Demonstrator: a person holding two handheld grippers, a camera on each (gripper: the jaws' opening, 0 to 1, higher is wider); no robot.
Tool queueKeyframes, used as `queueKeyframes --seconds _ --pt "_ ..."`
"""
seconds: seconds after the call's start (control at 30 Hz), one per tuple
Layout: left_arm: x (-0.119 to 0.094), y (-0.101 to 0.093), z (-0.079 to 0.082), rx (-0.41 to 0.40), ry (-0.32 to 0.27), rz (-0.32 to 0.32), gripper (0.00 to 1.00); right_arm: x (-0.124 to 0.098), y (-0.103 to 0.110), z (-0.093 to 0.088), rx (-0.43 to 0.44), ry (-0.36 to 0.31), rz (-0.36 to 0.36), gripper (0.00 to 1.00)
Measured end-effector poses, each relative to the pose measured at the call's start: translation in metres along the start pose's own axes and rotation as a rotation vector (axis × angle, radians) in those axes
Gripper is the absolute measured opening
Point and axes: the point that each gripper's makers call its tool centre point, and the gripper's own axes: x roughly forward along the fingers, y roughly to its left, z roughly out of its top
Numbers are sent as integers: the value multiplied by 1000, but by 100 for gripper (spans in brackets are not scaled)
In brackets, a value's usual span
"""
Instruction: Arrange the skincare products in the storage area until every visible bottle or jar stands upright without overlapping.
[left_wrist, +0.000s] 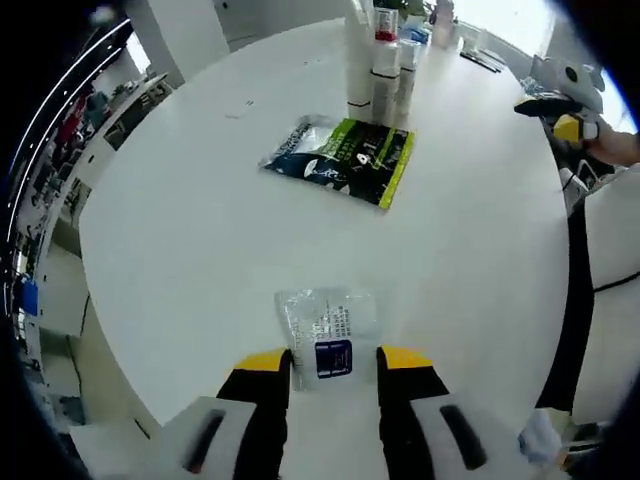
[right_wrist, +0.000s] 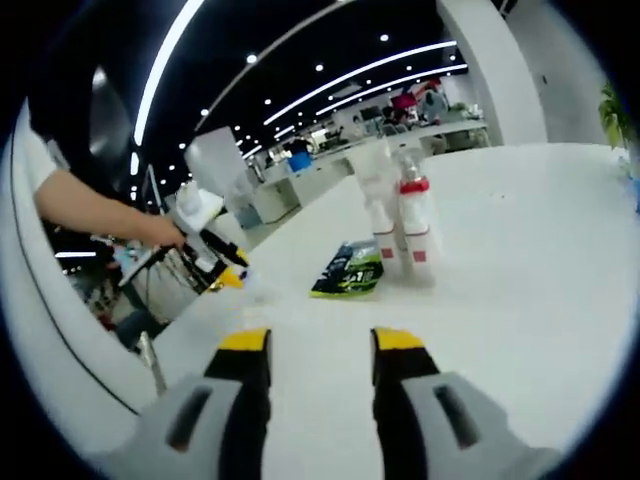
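Note:
In the left gripper view a small clear sachet (left_wrist: 326, 330) with a blue label lies flat on the white table (left_wrist: 200, 250), between the yellow tips of my left gripper (left_wrist: 335, 360), whose jaws stand open on either side of it. Farther off lies a green and black packet (left_wrist: 342, 155), and behind it stand several white bottles (left_wrist: 383, 62). My right gripper (right_wrist: 322, 345) hovers open over bare table with nothing between its jaws. Ahead of it stand the white bottles (right_wrist: 402, 225) with red bands, and the green packet (right_wrist: 350, 270) lies to their left.
The right gripper (left_wrist: 568, 122) shows at the table's far right edge in the left gripper view. In the right gripper view a person's arm (right_wrist: 95, 212) holds the left gripper (right_wrist: 215, 262) at the left. The table edge (right_wrist: 150, 350) curves close by. Small items (left_wrist: 480, 55) sit at the far rim.

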Motion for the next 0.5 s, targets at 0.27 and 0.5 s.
queueKeyframes --seconds 0.27,0.5 --pt "3 5 19 108 14 -33 35 4 -9 -9 -7 14 6 38" --pt "6 16 33 219 32 -64 35 8 -10 -8 -2 17 -4 38"
